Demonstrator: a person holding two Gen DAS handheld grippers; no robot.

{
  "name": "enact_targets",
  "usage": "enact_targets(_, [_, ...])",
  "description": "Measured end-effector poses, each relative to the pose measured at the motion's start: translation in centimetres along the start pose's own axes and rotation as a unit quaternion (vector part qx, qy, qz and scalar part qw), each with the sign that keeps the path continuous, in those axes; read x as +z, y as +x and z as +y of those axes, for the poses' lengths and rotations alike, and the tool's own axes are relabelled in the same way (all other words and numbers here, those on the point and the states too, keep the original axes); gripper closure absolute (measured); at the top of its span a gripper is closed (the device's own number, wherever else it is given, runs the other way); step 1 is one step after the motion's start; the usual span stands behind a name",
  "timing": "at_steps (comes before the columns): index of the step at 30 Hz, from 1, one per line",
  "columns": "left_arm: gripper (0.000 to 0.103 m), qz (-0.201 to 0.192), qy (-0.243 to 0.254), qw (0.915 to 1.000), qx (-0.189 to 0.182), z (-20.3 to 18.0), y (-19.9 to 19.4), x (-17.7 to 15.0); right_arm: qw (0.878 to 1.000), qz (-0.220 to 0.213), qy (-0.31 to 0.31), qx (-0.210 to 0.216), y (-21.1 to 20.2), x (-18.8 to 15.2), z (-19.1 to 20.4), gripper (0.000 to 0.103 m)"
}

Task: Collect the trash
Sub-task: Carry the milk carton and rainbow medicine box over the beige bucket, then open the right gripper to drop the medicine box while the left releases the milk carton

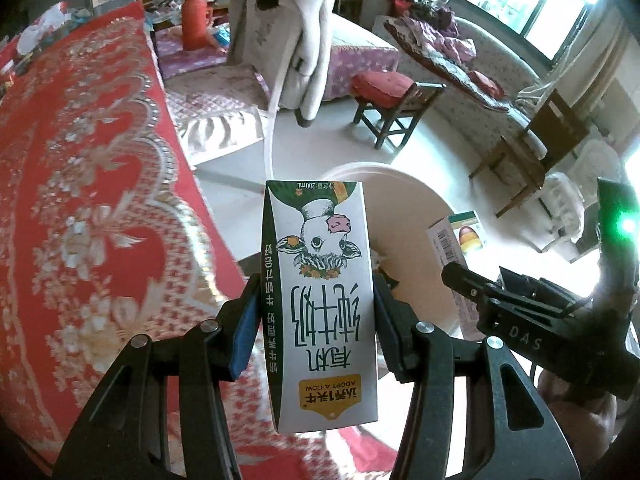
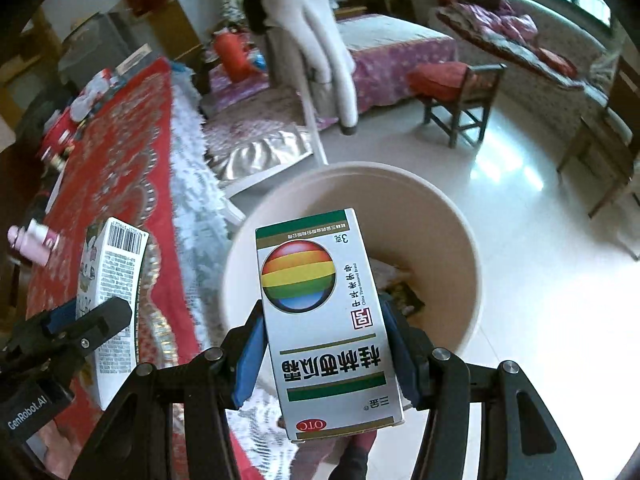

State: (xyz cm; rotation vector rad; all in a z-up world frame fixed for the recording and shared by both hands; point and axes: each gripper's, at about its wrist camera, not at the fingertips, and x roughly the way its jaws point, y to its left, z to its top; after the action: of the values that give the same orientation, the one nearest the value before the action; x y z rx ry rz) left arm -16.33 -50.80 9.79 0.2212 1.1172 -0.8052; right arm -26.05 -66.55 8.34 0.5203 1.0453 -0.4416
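Left wrist view: left gripper (image 1: 316,316) clamps a milk carton (image 1: 320,304) at centre; right gripper (image 2: 324,340) clamps a medicine box (image 2: 324,320) over the bin (image 2: 460,240).

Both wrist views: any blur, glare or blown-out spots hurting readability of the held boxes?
Left wrist view: white cow-print milk carton sharp, red patterned tablecloth motion-smeared, window blown out, green LED flare at right edge. Right wrist view: silver medicine box with rainbow ball legible, glare patches on glossy white floor, cream round bin softly lit; strong fisheye bending in both.
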Motion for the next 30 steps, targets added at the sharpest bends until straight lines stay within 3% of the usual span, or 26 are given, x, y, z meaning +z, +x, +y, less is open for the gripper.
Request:
enact_targets(8, [0.052, 0.014, -0.008, 0.9998, -0.006, -1.0, 2.5, 0.5, 0.999, 0.009, 0.034, 0.011, 0.8, 0.3, -2.6, 0.049])
enact_targets(16, [0.052, 0.013, -0.016, 0.9998, 0.008, -1.6, 3.7, 0.9, 0.999, 0.025, 0.034, 0.022, 2.3, 0.3, -3.5, 0.049])
enact_targets(21, [0.052, 0.007, -0.033, 0.9994, -0.001, -1.6, 4.3, 1.2, 0.999, 0.036, 0.031, 0.022, 3.2, 0.6, -4.1, 0.048])
enact_targets(23, [0.051, 0.002, -0.043, 0.9991, -0.002, -1.4, 4.3, 1.2, 0.998, 0.043, 0.034, 0.025, 3.5, 0.7, -4.4, 0.038])
enact_targets(25, [0.042, 0.0, -0.046, 0.9989, -0.002, -1.3, 4.3, 1.1, 0.998, 0.046, 0.036, 0.033, 3.8, 0.9, -4.7, 0.036])
enact_targets(30, [0.038, -0.014, -0.045, 0.9989, 0.0, -1.1, 3.4, 0.8, 0.998, 0.039, 0.028, 0.034, 3.3, 0.7, -4.5, 0.036])
